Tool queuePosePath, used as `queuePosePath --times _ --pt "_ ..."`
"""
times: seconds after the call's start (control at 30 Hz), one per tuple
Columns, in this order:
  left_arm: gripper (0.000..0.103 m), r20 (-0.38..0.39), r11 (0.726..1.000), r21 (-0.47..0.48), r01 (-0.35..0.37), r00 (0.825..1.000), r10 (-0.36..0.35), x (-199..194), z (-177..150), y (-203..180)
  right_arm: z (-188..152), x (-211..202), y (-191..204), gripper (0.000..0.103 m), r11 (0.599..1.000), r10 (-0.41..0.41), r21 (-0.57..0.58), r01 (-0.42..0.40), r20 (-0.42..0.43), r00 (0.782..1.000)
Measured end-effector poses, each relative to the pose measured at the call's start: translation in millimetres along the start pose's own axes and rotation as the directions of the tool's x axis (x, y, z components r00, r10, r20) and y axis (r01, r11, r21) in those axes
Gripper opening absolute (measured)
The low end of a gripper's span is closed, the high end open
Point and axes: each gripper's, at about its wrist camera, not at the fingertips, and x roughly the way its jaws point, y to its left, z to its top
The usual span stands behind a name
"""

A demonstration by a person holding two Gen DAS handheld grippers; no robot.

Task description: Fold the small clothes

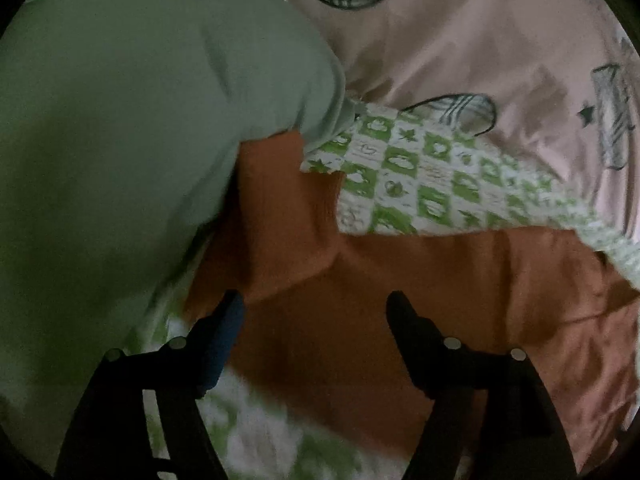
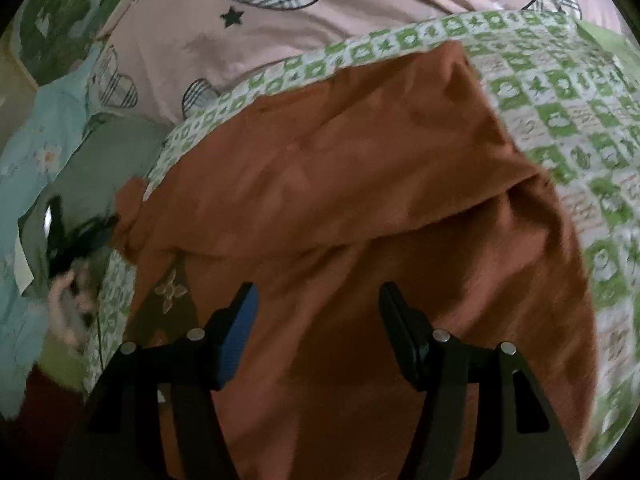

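We're looking at a pretty crowded left side here: a big grey-green garment (image 1: 140, 128) is filling most of the left wrist view and overlapping the orange cloth (image 1: 360, 300), so anything heading that way is running into it. The left claw (image 1: 314, 308) is standing with jaws apart and nothing between them, just orange fabric below. Same for the right claw (image 2: 318, 300). Off to the right we're seeing flat green checked cloth (image 2: 560, 120) lying open. Up ahead the pink sheet (image 2: 380, 12) is sitting bare, free room to pass.
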Motion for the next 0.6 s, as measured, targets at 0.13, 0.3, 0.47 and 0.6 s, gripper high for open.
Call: queuePosePath --times 0.13,0.3,0.47,0.6 --pt "0.041 -0.042 0.998 -0.003 -0.058 0.997 0.058 38 18 2 -6 7 10 0.064 0.999 -0.014 -0.033 0.013 -0.027 1.0" --pt "0.003 -0.001 0.996 -0.085 0.027 1.0 -0.028 30 18 13 -9 4 13 0.064 0.999 -0.005 -0.039 0.004 -0.027 1.0" --pt "0.003 0.09 0.981 -0.081 0.176 0.982 -0.169 -23 2 -7 -5 0 14 0.064 0.999 0.029 -0.018 -0.029 -0.003 1.0" --pt "0.003 0.154 0.956 0.0 0.295 0.944 -0.291 -72 -14 -52 -6 -3 16 0.064 0.999 0.042 -0.015 -0.042 0.008 0.999"
